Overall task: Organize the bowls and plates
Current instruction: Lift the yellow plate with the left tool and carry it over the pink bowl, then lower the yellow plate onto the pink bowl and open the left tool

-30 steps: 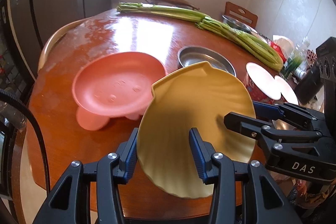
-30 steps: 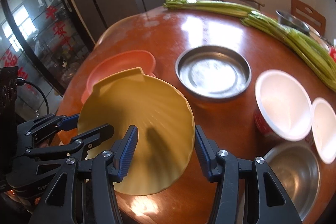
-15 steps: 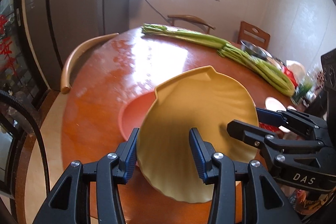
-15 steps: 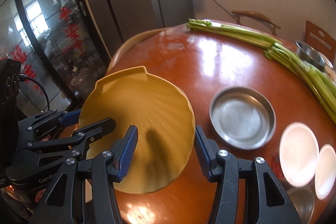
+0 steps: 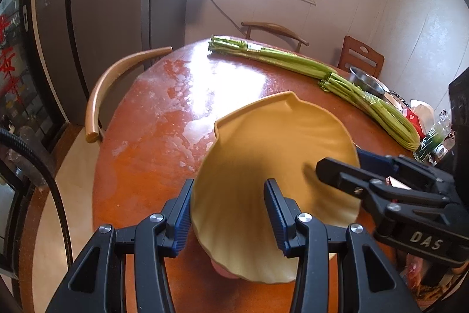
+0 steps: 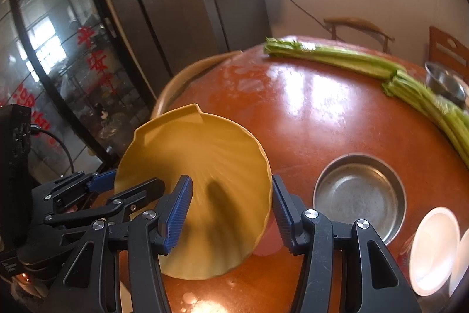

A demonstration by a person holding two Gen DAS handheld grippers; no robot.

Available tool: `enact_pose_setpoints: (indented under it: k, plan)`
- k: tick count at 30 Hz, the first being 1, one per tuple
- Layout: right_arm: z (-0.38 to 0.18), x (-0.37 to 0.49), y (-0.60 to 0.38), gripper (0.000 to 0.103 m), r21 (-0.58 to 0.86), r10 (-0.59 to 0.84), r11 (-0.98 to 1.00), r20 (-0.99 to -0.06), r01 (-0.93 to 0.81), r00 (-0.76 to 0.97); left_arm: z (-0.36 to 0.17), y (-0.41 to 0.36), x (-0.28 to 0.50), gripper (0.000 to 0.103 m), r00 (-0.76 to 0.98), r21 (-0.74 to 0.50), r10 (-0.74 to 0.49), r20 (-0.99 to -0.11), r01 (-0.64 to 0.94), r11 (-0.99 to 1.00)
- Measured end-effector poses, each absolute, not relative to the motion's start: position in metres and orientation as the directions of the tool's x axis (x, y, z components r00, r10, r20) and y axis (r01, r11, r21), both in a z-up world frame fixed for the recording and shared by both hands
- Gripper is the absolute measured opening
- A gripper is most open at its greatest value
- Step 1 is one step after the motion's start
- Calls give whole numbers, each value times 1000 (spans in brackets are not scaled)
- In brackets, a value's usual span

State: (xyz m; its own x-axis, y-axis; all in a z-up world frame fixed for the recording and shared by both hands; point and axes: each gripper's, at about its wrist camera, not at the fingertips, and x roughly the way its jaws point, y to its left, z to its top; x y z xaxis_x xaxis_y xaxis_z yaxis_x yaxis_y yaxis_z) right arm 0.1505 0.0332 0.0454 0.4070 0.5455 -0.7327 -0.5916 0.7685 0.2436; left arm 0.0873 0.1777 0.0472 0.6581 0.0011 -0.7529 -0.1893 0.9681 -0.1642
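Both tongs, left [image 5: 228, 213] and right [image 6: 231, 213], grasp the yellow shell-shaped plastic plate [image 5: 275, 166]; keep it level, lowering toward six o'clock.

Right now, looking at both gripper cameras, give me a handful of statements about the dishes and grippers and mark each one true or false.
1. Both grippers hold the yellow shell-shaped plate. True: the left gripper and the right gripper each clamp its rim.
2. The yellow plate lies flat on the table. False: it is held tilted above the wooden table.
3. The round metal pan is full of food. False: it is empty.
4. A long bunch of green celery lies across the far side of the table. True.
5. The white bowls are stacked inside the metal pan. False: they stand beside it, near the table's edge.
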Motion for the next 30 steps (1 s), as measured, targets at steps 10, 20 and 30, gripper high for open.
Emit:
enact_pose_setpoints:
  k: [10,20,30]
  plan:
    - [9,163,47,56,229,508,779,-776,-583,375,13,187,105,46,613,-165,11,-790,-231,959]
    - [-11,173,50,56,231,492,783,-798,-577,348,-3,188,116,46,594,-149,27,-804,-246,958]
    - [-19,177,49,56,241,497,778,-802,-581,333,-11,192,123,46,577,-143,35,-816,-260,955]
